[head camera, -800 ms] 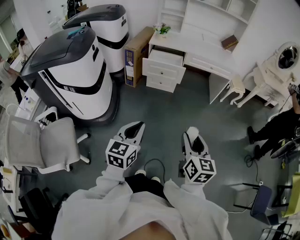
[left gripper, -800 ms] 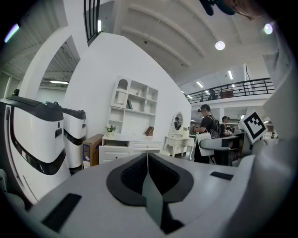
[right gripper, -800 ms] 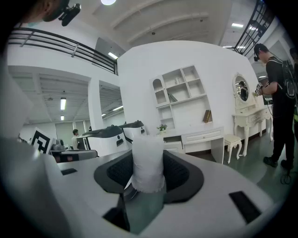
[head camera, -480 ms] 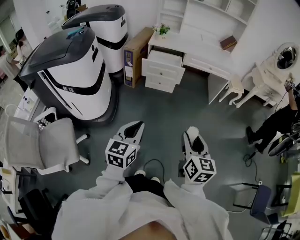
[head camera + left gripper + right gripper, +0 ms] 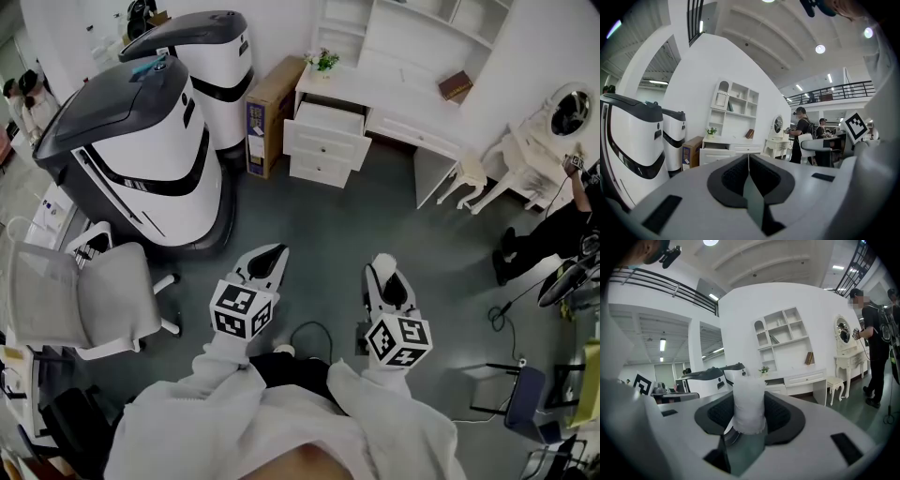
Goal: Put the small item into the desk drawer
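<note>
1. Right gripper view: my right tool [image 5: 749,397] is clenched on the small white item [image 5: 749,411], which stands upright between its jaws.
2. My left tool [image 5: 748,164] is clenched shut on nothing. It sits beside the right one, apart to its left.
3. Well ahead of both tools, across the floor [image 5: 375,206], the white table [image 5: 394,89] has its top drawer [image 5: 328,117] pulled open.

Brightness: bright, even indoor light, white walls near washed out.
Source: ceiling lamps [image 5: 820,48] high above your left gripper [image 5: 748,159] jaws.
Glare: the small item [image 5: 749,404] between your right gripper [image 5: 749,392] jaws glows pale, detail soft.
Shadows: faint on the floor [image 5: 319,225] ahead of both jaws.
Edges: heavy fisheye bend, black corners.
</note>
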`<state>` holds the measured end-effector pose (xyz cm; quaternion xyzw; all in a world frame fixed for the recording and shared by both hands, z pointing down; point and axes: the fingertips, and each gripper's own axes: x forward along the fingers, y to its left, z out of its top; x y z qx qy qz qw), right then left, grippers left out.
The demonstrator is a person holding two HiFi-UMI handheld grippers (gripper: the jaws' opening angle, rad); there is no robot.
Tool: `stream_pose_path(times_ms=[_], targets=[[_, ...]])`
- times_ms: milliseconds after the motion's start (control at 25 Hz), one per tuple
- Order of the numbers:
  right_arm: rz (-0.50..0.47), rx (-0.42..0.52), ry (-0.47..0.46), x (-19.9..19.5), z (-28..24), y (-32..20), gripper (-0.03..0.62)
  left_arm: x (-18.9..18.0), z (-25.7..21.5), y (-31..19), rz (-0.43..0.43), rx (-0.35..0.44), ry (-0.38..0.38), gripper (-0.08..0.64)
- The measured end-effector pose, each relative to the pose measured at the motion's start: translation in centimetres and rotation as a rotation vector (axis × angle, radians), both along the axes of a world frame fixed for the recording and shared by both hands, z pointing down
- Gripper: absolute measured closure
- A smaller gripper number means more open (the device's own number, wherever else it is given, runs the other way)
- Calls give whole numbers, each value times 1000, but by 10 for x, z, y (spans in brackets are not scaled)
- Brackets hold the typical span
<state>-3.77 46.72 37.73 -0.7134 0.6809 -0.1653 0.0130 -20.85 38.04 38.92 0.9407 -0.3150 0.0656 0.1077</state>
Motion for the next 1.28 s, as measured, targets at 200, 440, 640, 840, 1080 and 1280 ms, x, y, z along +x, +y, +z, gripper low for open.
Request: stream_pose_path(times_ms=[200,440,640,840,1080,1280], targets=[[16,-20,-27,-13,15,0,397,-8,12,-1,26,-19,-15,537],[20,-44,-16,-15,18,-2,397,-7,18,-4,42,-37,-16,537],[21,-47,-21,-11,21,-12,397,-1,20,-13,46,-34,-19,537],[9,-47,-28,2,24,-32,397,10,20,-31,34,-31,-23,537],[-7,-46,-35,23,27,-74,397,31,18,-71,26,-21,-23,537],[-18,-53,-39,48,25,-114,397,54,17,-111,16,-25,-30,537]])
